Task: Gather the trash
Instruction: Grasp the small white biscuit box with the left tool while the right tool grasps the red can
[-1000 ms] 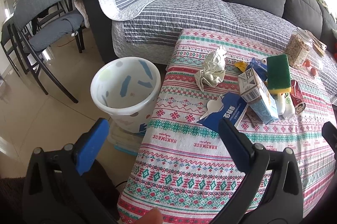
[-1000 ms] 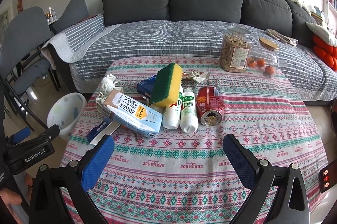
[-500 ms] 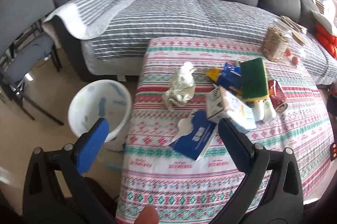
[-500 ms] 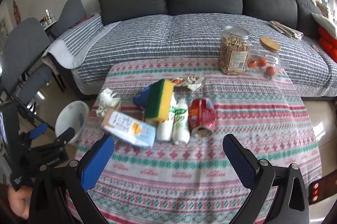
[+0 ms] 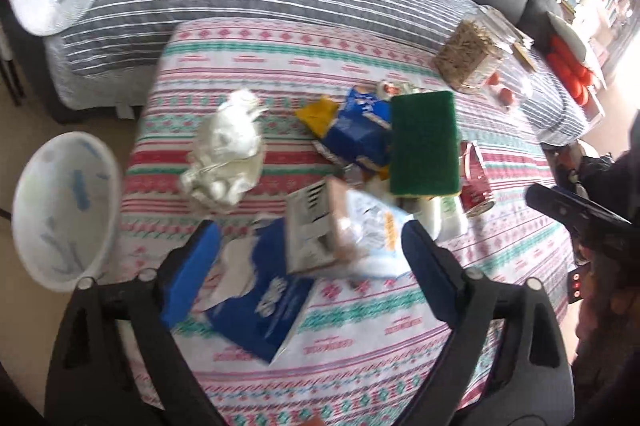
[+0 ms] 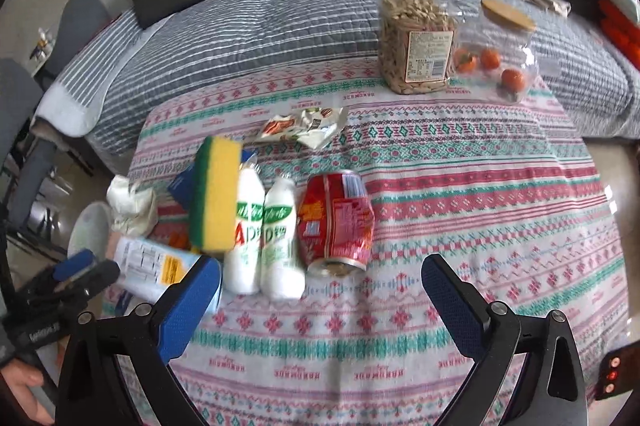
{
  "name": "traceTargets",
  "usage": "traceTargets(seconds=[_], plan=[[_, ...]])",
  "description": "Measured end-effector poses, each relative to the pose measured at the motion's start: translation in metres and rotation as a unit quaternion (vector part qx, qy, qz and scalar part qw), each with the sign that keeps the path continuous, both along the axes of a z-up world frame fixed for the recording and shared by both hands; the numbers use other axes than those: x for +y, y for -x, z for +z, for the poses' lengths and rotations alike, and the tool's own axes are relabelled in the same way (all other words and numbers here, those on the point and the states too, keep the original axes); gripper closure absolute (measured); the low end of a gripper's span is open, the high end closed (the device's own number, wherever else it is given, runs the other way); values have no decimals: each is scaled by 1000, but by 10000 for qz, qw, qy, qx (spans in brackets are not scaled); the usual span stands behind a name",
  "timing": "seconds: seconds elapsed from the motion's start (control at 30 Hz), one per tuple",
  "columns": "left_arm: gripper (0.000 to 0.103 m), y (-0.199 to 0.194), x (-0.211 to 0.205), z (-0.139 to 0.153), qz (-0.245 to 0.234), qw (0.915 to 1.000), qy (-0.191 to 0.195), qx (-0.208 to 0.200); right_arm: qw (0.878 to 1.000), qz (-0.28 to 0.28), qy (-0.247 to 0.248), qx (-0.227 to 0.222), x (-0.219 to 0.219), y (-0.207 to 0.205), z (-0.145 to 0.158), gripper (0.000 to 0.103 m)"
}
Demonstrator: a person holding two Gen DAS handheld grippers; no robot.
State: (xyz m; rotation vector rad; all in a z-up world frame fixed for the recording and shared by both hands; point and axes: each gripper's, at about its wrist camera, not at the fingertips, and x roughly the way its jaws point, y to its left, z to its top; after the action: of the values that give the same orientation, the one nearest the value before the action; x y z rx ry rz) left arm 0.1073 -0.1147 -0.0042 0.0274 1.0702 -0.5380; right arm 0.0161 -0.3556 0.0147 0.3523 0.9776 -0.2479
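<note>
Trash lies on the patterned tablecloth (image 5: 360, 338): a milk carton (image 5: 340, 226), a flat blue box (image 5: 260, 306), crumpled white paper (image 5: 226, 149), a blue snack bag (image 5: 356, 129), two white bottles (image 6: 260, 234), a crushed red can (image 6: 336, 222) and a snack wrapper (image 6: 304, 125). A green-yellow sponge (image 6: 214, 201) rests on the pile. My left gripper (image 5: 308, 266) is open just above the carton and blue box. My right gripper (image 6: 320, 290) is open in front of the can and bottles. A white bin (image 5: 64, 209) stands on the floor left of the table.
A jar of nuts (image 6: 416, 37) and a clear jar with small oranges (image 6: 500, 57) stand at the table's far right. A grey sofa with a striped cover (image 6: 280, 21) runs behind the table. Grey chairs (image 6: 24, 113) stand at the left.
Both grippers have moved forward and down toward the pile. The left one has swung from the bin side to over the carton and blue box. Both stay open.
</note>
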Motion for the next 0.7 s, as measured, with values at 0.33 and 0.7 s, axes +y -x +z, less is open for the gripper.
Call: traceTargets(seconds=[0.33,0.7], plan=[[55,-6,-13,-8,-223,9990,214,323,9977,-178,-633,187,-33,-27,-25,20],[61,0,0,13,-202,9986,495,20,9911,-190,-1223,498,-38,-39,-58,27]])
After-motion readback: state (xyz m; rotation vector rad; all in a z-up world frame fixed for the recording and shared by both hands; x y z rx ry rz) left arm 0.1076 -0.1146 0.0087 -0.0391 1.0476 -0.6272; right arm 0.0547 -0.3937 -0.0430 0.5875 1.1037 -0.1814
